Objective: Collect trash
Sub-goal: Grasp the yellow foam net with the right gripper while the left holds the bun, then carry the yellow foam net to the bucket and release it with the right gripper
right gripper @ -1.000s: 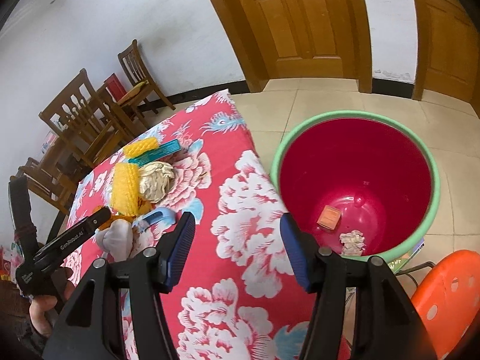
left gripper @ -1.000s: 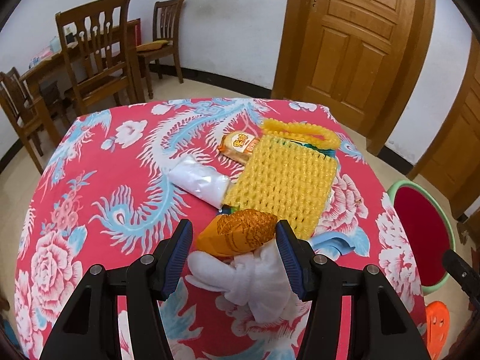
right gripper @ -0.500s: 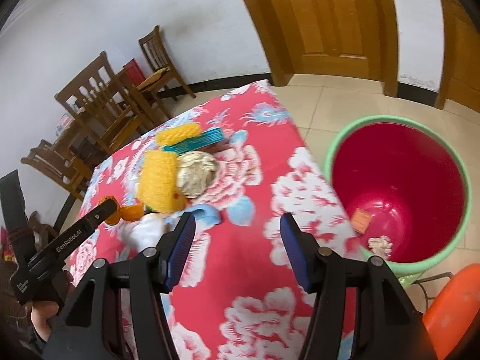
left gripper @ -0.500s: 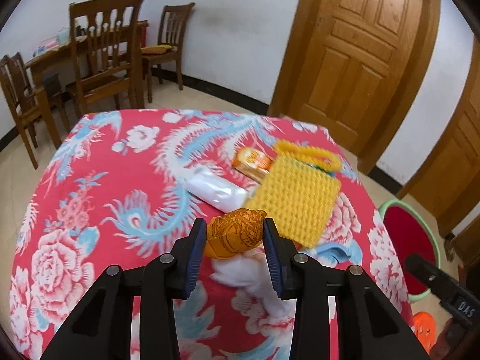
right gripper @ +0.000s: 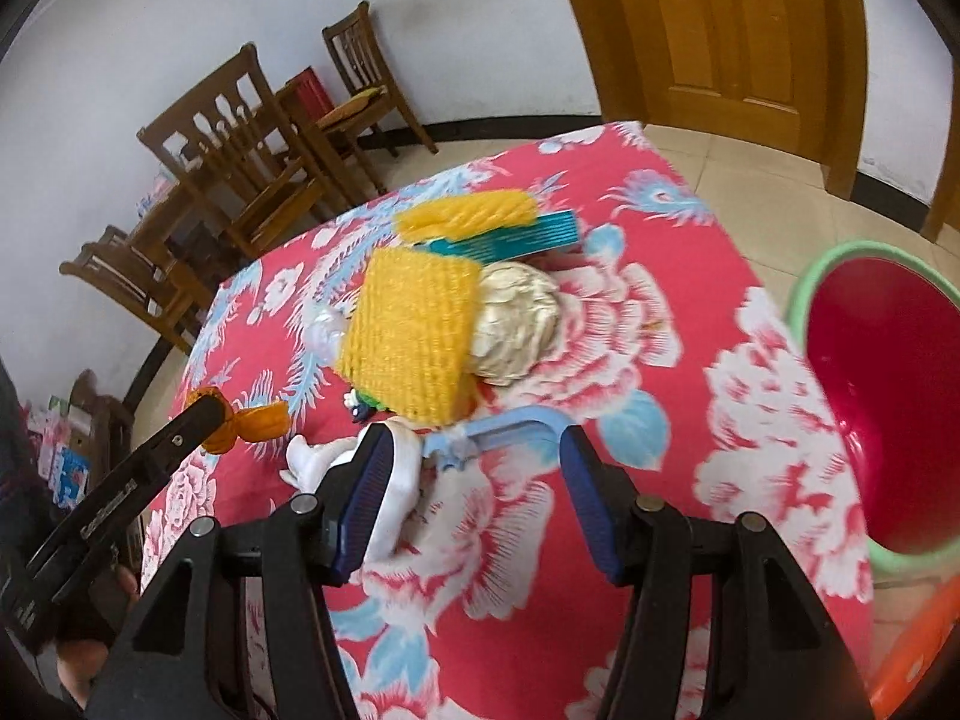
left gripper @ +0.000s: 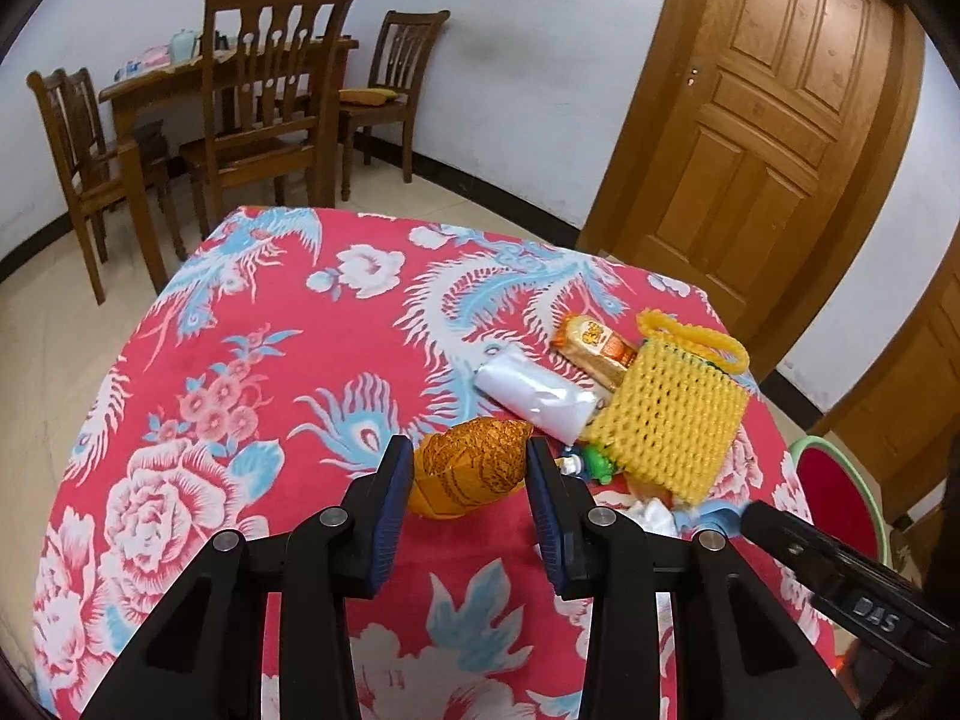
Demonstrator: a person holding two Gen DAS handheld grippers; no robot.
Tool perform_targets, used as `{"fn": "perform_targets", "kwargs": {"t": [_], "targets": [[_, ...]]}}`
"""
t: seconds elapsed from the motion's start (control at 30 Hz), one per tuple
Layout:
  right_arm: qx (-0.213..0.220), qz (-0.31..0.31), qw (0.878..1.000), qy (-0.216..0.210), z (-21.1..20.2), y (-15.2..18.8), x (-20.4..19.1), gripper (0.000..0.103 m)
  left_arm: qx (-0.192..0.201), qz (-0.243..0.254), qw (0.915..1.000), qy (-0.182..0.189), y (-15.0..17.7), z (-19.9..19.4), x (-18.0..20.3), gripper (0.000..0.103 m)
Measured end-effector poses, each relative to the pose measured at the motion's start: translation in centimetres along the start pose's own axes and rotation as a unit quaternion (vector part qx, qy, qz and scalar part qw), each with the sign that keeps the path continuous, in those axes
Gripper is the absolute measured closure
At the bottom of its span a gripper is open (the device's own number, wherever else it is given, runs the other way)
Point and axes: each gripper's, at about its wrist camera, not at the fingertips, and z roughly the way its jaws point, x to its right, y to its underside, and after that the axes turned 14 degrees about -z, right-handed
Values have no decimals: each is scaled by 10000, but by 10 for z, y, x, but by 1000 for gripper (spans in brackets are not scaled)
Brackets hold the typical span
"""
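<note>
— Between the blue pads of the left tongs (left gripper: 469,468), what is that orange thing?

— On the left wrist view it is a crumpled orange wrapper (left gripper: 471,467), and the tongs are clamped on it; both pads press its sides and it sits clear above the red flowered worktop (left gripper: 240,360).

— And the other pair?

— Over the near part of the worktop the right tongs (right gripper: 474,468) stand parted with nothing gripped. A white crumpled tissue (right gripper: 336,456) lies just under the left pad, and a pale blue strip (right gripper: 510,426) runs across between the pads.

— Where is the remaining trash?

— Beyond the tongs, heaped together: a yellow foam net (right gripper: 414,330) lies over a beige crumpled ball (right gripper: 522,318), with a second yellow net (right gripper: 468,213) and a teal ribbed piece (right gripper: 516,237) behind. The left view adds a white bag (left gripper: 534,390) and an orange snack packet (left gripper: 594,348) beside the net.

— And the bin?

— At the right edge, off the worktop, stands a red bucket (right gripper: 888,372) with a green rim.
</note>
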Motion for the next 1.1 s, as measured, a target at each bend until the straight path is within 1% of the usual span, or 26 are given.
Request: {"fn": "perform_targets", "kwargs": {"t": [0.13, 0.23, 0.43, 0.5, 0.53, 0.57, 0.6, 0.8, 1.1], "targets": [[-183, 23, 9996, -193, 20, -5, -6, 43, -7, -77, 10000, 27, -1, 1, -7, 64], [-253, 36, 9992, -317, 31, -7, -10, 46, -33, -125, 9999, 41, -2, 4, -11, 64], [-142, 118, 9989, -426, 40, -16, -15, 52, -79, -148, 9998, 53, -1, 7, -14, 64], [-108, 99, 9991, -398, 41, -18, -15, 63, -86, -145, 9998, 59, -1, 7, -14, 64], [-119, 73, 9992, -372, 42, -20, -16, 74, -90, -142, 9998, 65, -1, 7, -14, 64], [-127, 59, 9992, -362, 43, -20, -17, 82, -91, -139, 9998, 67, -1, 7, -14, 64], [-140, 37, 9993, -344, 44, -20, -17, 88, -92, -135, 9998, 70, 0, 7, -14, 64], [-2, -34, 9995, -312, 35, -20, -20, 89, -57, -121, 9999, 83, 0, 2, -12, 64], [380, -63, 9989, -278, -6, -15, -16, 89, 21, 4, 9998, 193, 2, -12, 0, 64]]}}
